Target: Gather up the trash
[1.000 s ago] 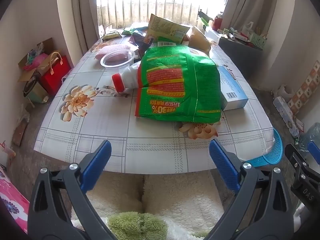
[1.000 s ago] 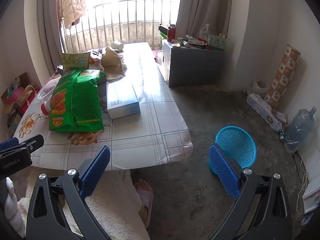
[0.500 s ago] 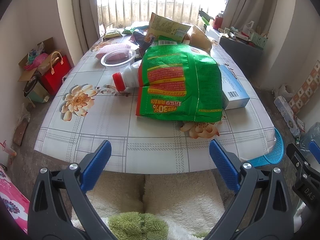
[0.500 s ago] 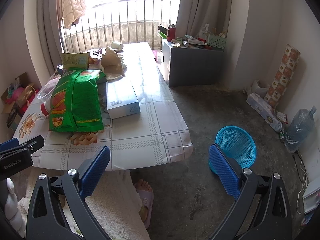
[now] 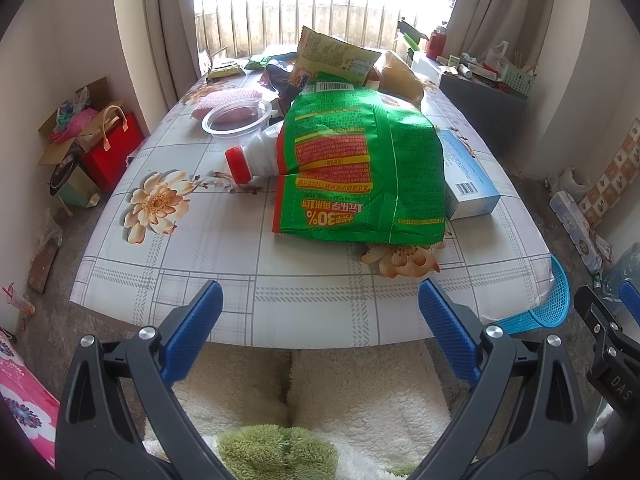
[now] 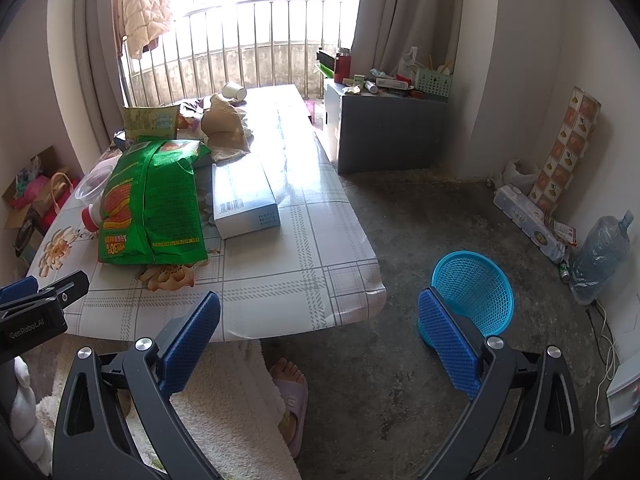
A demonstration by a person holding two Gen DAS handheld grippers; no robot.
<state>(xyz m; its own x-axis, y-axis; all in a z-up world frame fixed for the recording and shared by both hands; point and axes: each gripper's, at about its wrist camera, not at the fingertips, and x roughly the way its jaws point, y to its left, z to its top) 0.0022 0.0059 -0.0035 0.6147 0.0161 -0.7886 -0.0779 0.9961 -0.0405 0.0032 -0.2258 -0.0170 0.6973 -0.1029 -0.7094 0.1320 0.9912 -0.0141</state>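
Trash crowds the centre of a floral-cloth table [image 5: 168, 264], where a large green bag [image 5: 360, 172] lies flat, its long axis running away from the camera, partly over a white bottle with a red cap [image 5: 252, 158] and touching a pale blue box [image 5: 466, 176] on its right. Left gripper [image 5: 320, 316] hovers at the table's near edge, jaws wide and empty, the bag directly ahead and nearer to it than to the right gripper [image 6: 320, 320], likewise spread and empty. Blue mesh basket [image 6: 474, 288] stands on the floor at lower right of the right-wrist view.
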